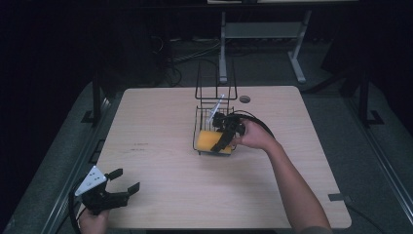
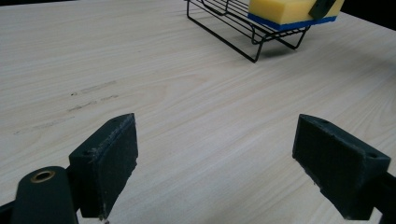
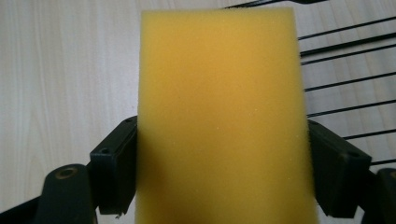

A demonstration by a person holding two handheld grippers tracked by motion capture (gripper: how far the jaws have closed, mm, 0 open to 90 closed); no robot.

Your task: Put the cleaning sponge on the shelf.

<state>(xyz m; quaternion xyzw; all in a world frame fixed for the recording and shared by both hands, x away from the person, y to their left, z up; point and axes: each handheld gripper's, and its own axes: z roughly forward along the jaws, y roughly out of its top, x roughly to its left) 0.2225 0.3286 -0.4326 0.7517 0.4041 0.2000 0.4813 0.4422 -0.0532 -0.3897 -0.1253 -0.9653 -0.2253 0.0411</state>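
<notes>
While left claw (image 2: 215, 163) gapes, right claw (image 3: 223, 168) clamps porous yellow sponge (image 3: 219, 116) over wire rack (image 1: 214, 122).

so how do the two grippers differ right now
The left gripper has its jaws wide apart with nothing between them; the right gripper is clamped on the sponge. The left gripper sits low at the table's near left corner; the right gripper is over the wire rack mid-table. Both have black jaws and are hand-held.
</notes>
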